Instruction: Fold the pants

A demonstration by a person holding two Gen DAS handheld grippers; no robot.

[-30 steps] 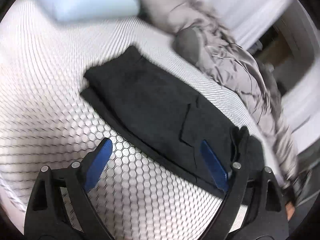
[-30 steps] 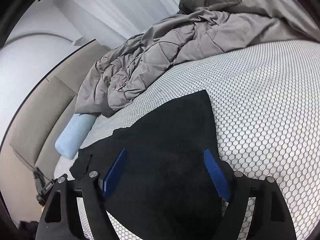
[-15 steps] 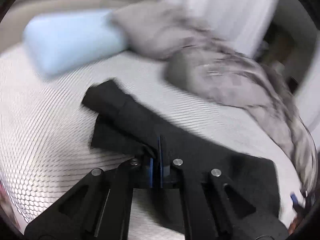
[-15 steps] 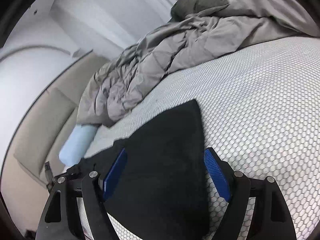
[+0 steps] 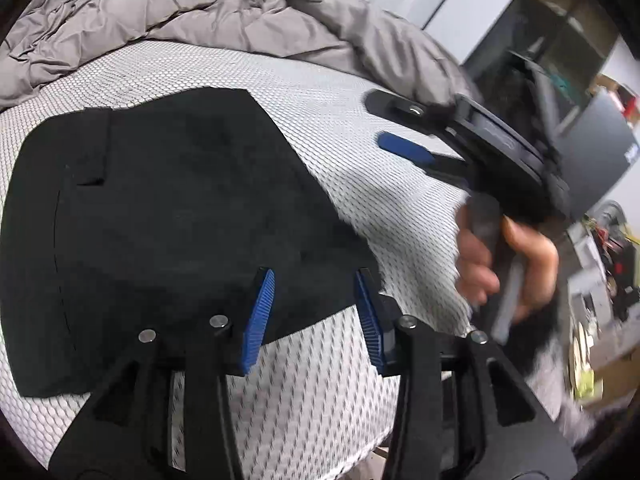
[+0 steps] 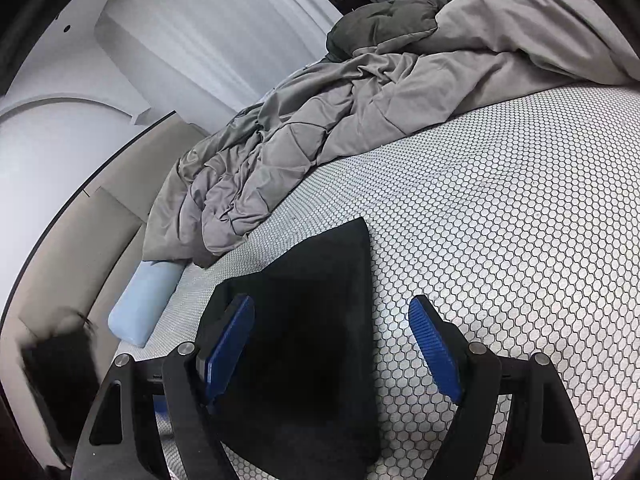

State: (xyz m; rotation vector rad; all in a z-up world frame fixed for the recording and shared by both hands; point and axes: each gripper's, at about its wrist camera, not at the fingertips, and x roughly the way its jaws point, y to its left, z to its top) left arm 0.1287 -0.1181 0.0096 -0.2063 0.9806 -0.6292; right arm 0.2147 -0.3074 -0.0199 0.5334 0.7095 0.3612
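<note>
Since the frame 1 second back, left gripper (image 5: 314,316) has swung round to a new side of the pants (image 5: 160,240): it was shut on the cloth half a second ago, and its jaws have just been opening again. Blue pads now stand part-way apart, straddling the near right corner of the cloth; cloth edge lies between them but neither pad visibly presses on it.

Pants: black, folded into a compact block, lying flat on the honeycomb-patterned mattress (image 5: 380,152), near its front edge. In the right wrist view the pants (image 6: 312,332) have hardly shifted; a narrow corner points away toward the grey duvet (image 6: 360,112).

Right gripper (image 6: 332,348): jaws wide, nothing clamped. Left pad sits over the black cloth, right pad over bare mattress, so the pants' right-hand edge runs up between the 2 pads. Seen from the left wrist, the right gripper (image 5: 404,152) hangs over bare mattress beside the far right slope of the cloth, the person's hand (image 5: 504,256) round its handle.

Key relation: the block's long axis runs roughly left-right in the left wrist view. Left gripper is at the near corner, right gripper along the adjoining edge. Judgement: left fingers are nearer a grip.

Light-blue pillow (image 6: 144,304) well clear at the mattress head.
</note>
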